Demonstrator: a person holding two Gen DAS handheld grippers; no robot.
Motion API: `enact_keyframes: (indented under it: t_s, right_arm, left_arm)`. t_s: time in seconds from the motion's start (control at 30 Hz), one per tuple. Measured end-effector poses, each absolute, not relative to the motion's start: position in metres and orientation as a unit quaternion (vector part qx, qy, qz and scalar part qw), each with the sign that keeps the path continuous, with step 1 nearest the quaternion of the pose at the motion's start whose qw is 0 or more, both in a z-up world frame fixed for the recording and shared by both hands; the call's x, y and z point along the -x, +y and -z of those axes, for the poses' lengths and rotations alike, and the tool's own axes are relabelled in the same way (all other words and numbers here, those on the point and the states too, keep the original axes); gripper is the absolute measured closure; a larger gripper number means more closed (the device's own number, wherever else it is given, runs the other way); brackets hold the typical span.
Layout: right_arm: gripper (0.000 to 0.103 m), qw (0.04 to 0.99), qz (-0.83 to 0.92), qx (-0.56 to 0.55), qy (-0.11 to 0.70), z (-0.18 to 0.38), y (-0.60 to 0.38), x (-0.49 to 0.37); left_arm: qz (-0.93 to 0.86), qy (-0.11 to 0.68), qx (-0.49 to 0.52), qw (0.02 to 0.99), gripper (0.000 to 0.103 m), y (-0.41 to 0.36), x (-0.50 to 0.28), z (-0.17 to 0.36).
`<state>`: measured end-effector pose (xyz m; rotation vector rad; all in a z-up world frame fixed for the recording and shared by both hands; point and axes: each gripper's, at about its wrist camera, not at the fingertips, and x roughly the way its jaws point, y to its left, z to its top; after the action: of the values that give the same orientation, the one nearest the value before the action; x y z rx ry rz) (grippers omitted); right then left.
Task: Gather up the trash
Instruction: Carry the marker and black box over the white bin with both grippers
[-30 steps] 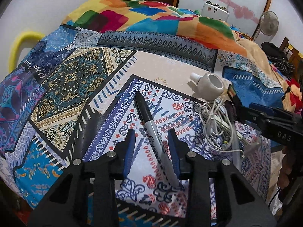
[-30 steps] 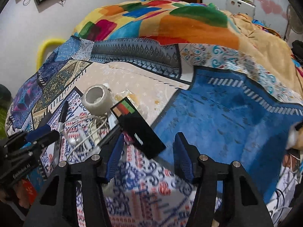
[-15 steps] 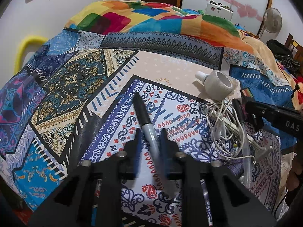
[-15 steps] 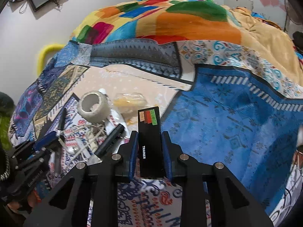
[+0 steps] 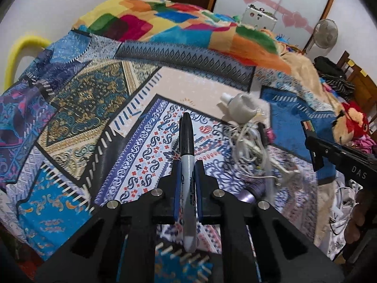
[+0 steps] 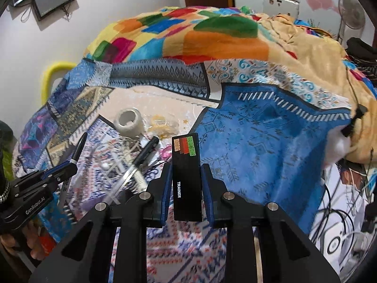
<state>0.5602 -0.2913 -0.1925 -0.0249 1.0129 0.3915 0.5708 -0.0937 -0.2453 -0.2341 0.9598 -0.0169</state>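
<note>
Where a second ago both tools stood open over the patterned bedspread (image 5: 77, 108), the left gripper (image 5: 186, 179) now clamps a black-capped marker (image 5: 186, 155) and the right gripper (image 6: 186, 184) pinches a flat black box (image 6: 187, 176) marked TRAINER, each lifted off the cloth. Two pieces look collected at once. A tape roll (image 6: 129, 120), tangled white cable (image 5: 249, 141) and another pen (image 6: 143, 155) remain on the bed, so more pickups likely follow.

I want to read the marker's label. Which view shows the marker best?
Left wrist: the marker sits centred in the left gripper, label facing the camera. Right wrist shows only its cap end, at the edge.
</note>
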Motion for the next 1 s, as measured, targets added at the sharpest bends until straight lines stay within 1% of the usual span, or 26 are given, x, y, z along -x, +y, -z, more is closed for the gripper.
enact_keyframes:
  t_s: [0.33, 0.7, 1.0]
  right_arm:
    - [0.081, 0.881, -0.177, 0.001, 0.439, 0.120, -0.289, -0.511]
    - [0.081, 0.904, -0.199, 0.001, 0.378, 0.034, -0.268, -0.435]
    - [0.081, 0.907, -0.233, 0.005, 0.350, 0.005, -0.237, -0.368]
  left_arm:
    - [0.016, 0.414, 0.097, 0.905, 0.093, -0.084, -0.516, 0.167]
    - [0.011, 0.353, 0.093, 0.931, 0.093, -0.057, -0.427, 0.085]
    - [-0.008, 0.318, 0.086, 0.944, 0.093, -0.021, -0.339, 0.045]
